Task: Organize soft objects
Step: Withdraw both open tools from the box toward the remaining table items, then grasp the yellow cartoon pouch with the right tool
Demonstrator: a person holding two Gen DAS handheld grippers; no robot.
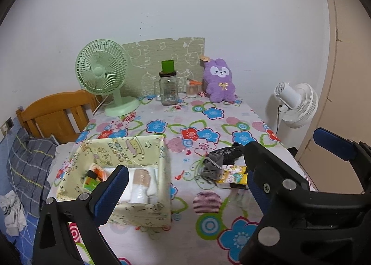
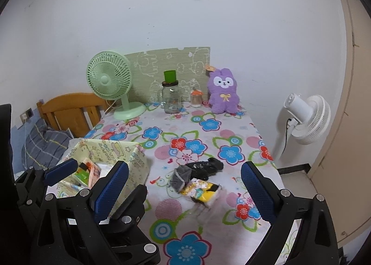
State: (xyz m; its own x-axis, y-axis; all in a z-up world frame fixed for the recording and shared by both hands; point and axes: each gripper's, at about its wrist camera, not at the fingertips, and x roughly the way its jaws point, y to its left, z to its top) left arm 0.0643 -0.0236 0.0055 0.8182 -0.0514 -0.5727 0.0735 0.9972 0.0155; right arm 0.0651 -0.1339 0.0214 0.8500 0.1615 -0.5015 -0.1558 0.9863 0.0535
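A cream fabric box (image 1: 139,146) (image 2: 136,160) stands on the left of the flowered tablecloth (image 1: 208,197), holding white rolled items (image 1: 140,184) and small packs. To its right lie a grey sock (image 1: 212,167) (image 2: 180,177), a black soft item (image 1: 228,152) (image 2: 206,167) and a yellow tissue pack (image 1: 233,173) (image 2: 200,189). A purple plush (image 1: 219,82) (image 2: 223,92) sits upright at the back. My left gripper (image 1: 185,177) is open and empty, its left finger over the box. My right gripper (image 2: 184,167) is open and empty, just in front of the sock pile.
A green desk fan (image 1: 102,72), a glass mug jar (image 1: 168,90) topped by a green cup, and a small jar (image 1: 192,89) stand along the back wall. A white floor fan (image 1: 296,102) is past the right edge. A wooden headboard (image 1: 55,112) and pillow (image 1: 30,163) are at left.
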